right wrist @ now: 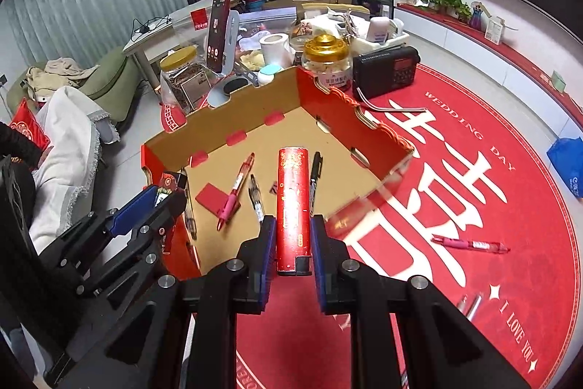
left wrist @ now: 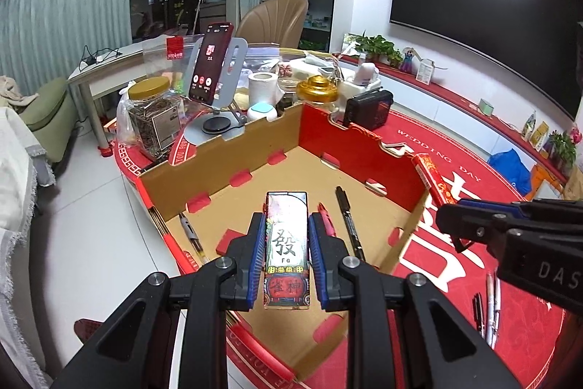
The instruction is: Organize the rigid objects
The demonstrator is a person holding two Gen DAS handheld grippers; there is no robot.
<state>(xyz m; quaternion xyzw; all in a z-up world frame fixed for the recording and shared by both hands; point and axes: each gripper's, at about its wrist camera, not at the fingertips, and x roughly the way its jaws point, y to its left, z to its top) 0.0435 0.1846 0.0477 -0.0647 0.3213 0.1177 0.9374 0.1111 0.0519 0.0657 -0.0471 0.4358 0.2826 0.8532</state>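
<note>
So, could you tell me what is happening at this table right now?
A person is tidying small items into an open cardboard box on a red tablecloth. The left hand-held gripper is shut on a mahjong-print lighter over the box, and the right hand-held gripper is shut on a red lighter near the box's edge. Several pens already lie inside, including a pink pen and a black marker. Another pink pen lies out on the cloth.

We see bright indoor light, glare on the dark screen [left wrist: 473, 2], fisheye-bent edges, and slight motion blur.
</note>
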